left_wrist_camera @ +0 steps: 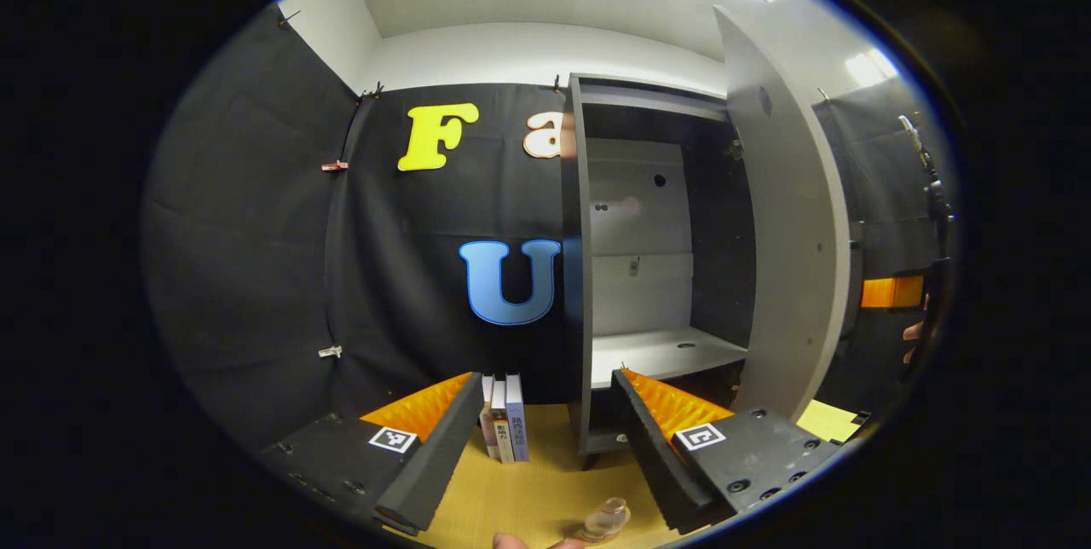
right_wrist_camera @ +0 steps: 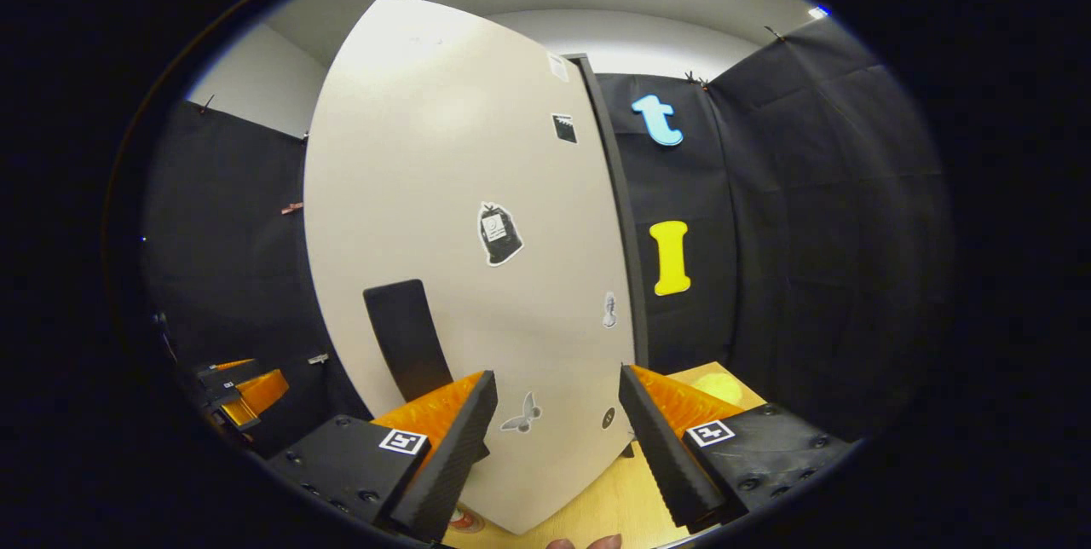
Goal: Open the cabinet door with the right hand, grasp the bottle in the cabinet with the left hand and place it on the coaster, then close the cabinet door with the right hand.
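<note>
Cabinet door (right_wrist_camera: 460, 216): swung open, handle (right_wrist_camera: 407, 338) just beyond the right gripper (right_wrist_camera: 554, 430), fingers spread, empty. Left gripper (left_wrist_camera: 541, 438): spread, empty. Bottle (left_wrist_camera: 607, 518): on the table (left_wrist_camera: 528, 489) below it (coaster unclear). Step in hand: closing; next, push door shut.

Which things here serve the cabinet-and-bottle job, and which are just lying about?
Job:
door
cabinet
bottle
left gripper
right gripper

Lying about:
books
stickers

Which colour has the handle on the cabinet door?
Black. The handle stands out against the pale cabinet door, best in the right gripper view.
</note>
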